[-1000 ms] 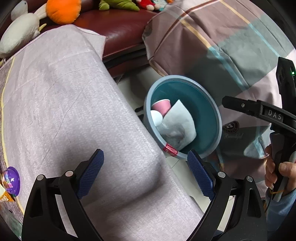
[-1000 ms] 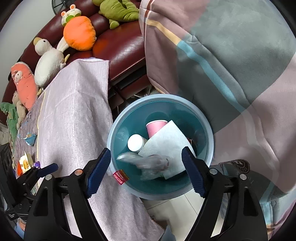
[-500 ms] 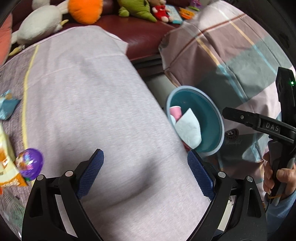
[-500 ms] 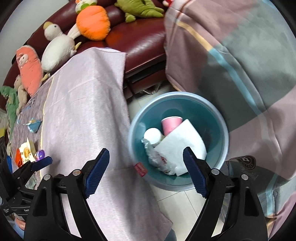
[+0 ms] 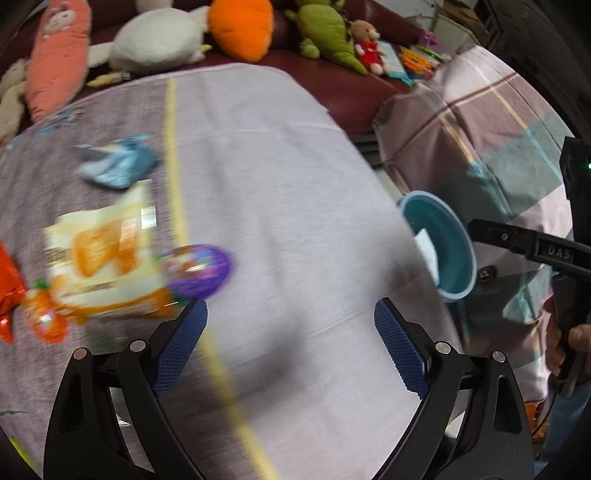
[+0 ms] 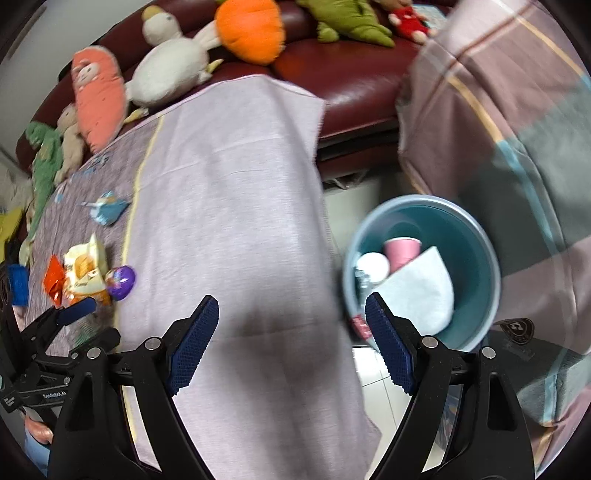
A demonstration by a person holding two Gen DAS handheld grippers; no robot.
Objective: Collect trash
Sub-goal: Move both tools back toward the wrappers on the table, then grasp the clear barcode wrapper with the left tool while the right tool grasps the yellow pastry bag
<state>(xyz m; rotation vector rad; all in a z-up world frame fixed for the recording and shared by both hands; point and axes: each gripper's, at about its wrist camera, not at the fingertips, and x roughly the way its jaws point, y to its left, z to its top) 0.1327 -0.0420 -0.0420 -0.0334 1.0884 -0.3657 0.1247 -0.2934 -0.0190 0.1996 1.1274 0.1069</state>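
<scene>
Trash lies on the cloth-covered table (image 5: 280, 184): a purple egg-shaped wrapper (image 5: 199, 271) (image 6: 122, 282), a cream and orange snack bag (image 5: 103, 266) (image 6: 83, 271), a red-orange wrapper (image 5: 9, 291) (image 6: 53, 278) and a blue wrapper (image 5: 114, 164) (image 6: 107, 210). My left gripper (image 5: 290, 347) hangs open and empty over the cloth, just right of the purple wrapper. My right gripper (image 6: 290, 343) is open and empty above the table's right edge. The teal bin (image 6: 476, 254) (image 5: 448, 243) on the floor holds a pink cup (image 6: 400, 251), a white lid and white paper (image 6: 421, 291).
Plush toys, among them an orange carrot (image 6: 249, 31), a white duck (image 6: 170, 70) and a pink carrot (image 6: 98, 101), line the dark red sofa (image 6: 354, 77) behind the table. A plaid blanket (image 6: 517, 110) lies right of the bin. A hand (image 5: 580, 336) grips the right tool.
Both grippers swung left from the bin toward the table, staying open. The bin slid to the right in both views and the wrappers on the cloth came into the left wrist view.
</scene>
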